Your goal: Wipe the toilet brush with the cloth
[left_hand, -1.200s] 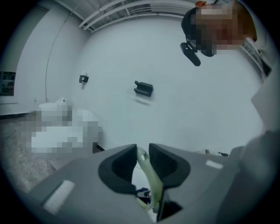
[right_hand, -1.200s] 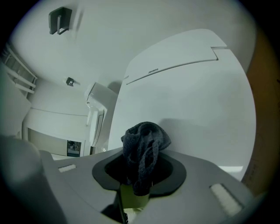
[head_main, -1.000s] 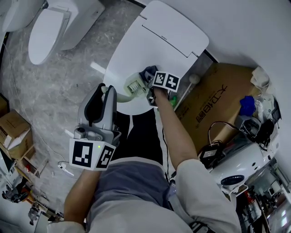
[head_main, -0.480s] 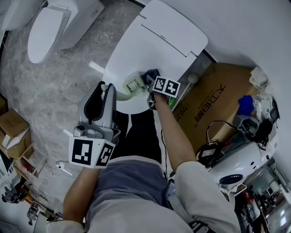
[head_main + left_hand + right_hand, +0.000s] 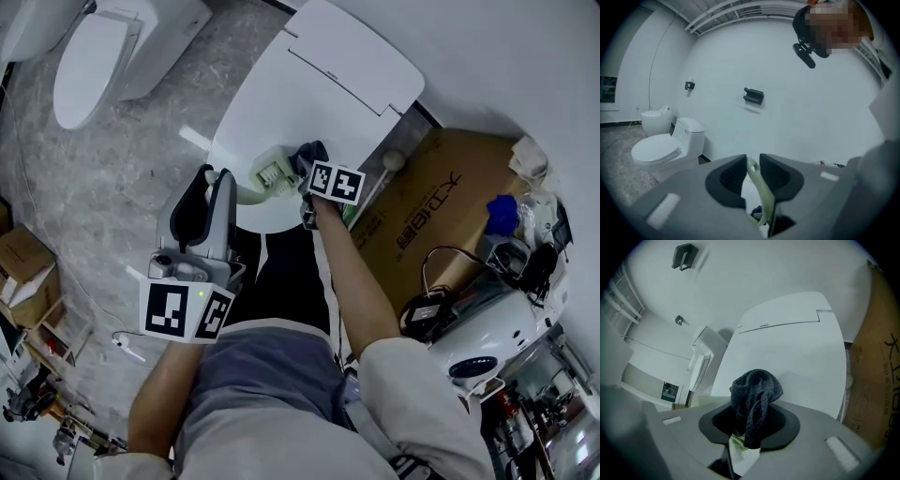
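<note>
Close to the person's body, the left hand-held gripper (image 5: 214, 184) is pinching the thin pale-green handle (image 5: 761, 194) of the brush (image 5: 272, 174), its jaws nearly together on it. From that grip the handle is running forward and to the right, so the brush's long axis is pointing at the right hand-held gripper (image 5: 305, 167). That one is clamping a bunched dark cloth (image 5: 757, 390), which is sitting right at the far side of the brush head and seemingly touching it. Both are hanging over the closed toilet lid (image 5: 319, 84). The right arm is nearer the head, so the coming stroke is probably calling for it to drag the cloth back along that axis toward the left grip.
</note>
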A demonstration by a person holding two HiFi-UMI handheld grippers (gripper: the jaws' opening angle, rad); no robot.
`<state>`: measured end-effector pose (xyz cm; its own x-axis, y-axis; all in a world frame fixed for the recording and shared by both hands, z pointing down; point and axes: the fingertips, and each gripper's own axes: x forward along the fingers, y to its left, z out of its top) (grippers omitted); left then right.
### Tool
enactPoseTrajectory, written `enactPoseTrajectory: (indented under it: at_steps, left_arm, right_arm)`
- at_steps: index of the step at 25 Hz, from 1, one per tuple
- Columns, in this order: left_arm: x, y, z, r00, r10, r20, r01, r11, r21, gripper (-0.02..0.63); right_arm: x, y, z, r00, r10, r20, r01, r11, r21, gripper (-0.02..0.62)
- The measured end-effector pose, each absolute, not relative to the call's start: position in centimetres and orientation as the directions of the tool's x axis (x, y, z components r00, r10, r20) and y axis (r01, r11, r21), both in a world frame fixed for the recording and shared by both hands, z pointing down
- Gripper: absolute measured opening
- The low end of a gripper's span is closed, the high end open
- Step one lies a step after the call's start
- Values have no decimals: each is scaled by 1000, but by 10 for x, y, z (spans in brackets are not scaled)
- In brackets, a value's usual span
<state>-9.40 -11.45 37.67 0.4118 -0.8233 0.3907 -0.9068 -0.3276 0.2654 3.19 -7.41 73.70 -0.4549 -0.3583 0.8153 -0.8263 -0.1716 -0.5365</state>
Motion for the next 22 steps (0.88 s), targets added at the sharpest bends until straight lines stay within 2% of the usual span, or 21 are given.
enactPoseTrajectory:
  at_steps: [10, 22]
  left_arm:
    - [-92, -114, 376, 408, -827, 386, -909, -325, 262, 0]
    - [-94, -113, 375, 406, -830, 382, -909, -325, 260, 0]
  right_arm:
    - [13, -95, 712, -504, -376, 778, -833, -28, -553, 110]
    - [-12, -115, 694, -581, -321, 747, -810, 140, -570, 110]
